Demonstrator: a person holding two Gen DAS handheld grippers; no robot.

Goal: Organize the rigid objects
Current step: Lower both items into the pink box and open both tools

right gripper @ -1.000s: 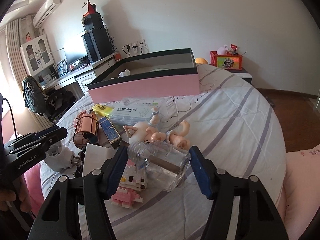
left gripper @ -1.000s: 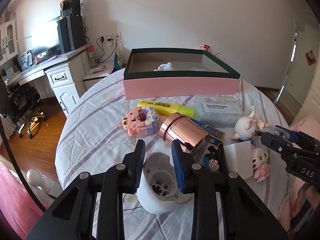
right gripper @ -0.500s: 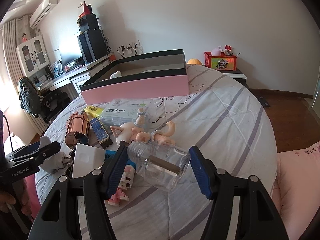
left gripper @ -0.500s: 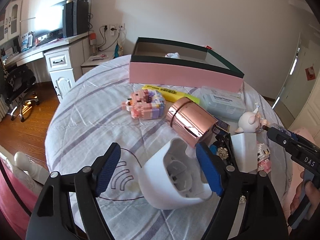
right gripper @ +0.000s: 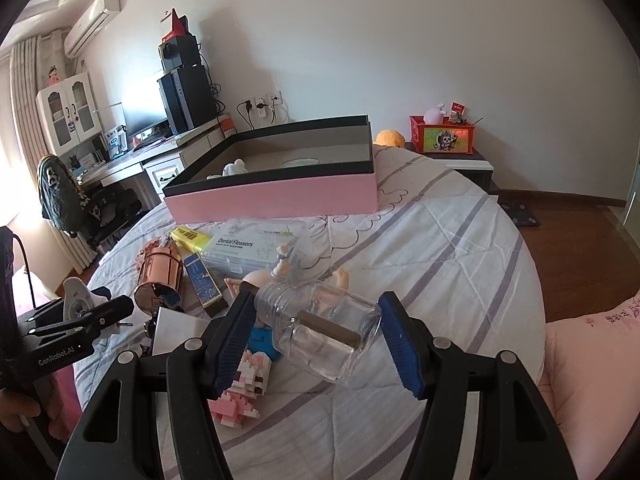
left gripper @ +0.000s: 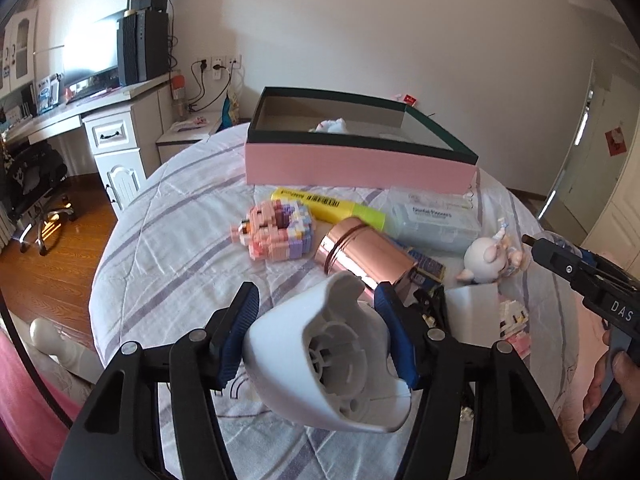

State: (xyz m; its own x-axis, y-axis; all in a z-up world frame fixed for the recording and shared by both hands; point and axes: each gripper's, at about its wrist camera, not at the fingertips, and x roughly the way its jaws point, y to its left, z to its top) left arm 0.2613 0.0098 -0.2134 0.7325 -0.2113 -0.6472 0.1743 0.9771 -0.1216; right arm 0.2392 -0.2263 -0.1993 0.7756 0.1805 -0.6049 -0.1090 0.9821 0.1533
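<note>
My left gripper [left gripper: 318, 334] is shut on a white plastic housing [left gripper: 332, 364] and holds it above the bedspread. My right gripper [right gripper: 320, 336] is shut on a clear glass jar [right gripper: 324, 330], lying sideways between the pads, above the bed. The pink open box [left gripper: 360, 160] with dark rim stands at the far side; it also shows in the right wrist view [right gripper: 276, 196]. Between it and the grippers lie a copper canister [left gripper: 364, 254], a pink block figure [left gripper: 276, 232], a yellow highlighter [left gripper: 328, 206], a flosser box [left gripper: 436, 220] and a white pig doll [left gripper: 486, 260].
A small pink block figure [right gripper: 240, 392] and a white card [right gripper: 176, 332] lie under the right gripper. A desk with monitor [left gripper: 92, 92] stands to the left, a nightstand with a red box [right gripper: 444, 136] to the right. The round bed's edge [left gripper: 104, 264] drops to a wood floor.
My left gripper opened wide, then closed on the white housing and lifted it off the bedspread. My right gripper kept hold of the jar and rose slightly.
</note>
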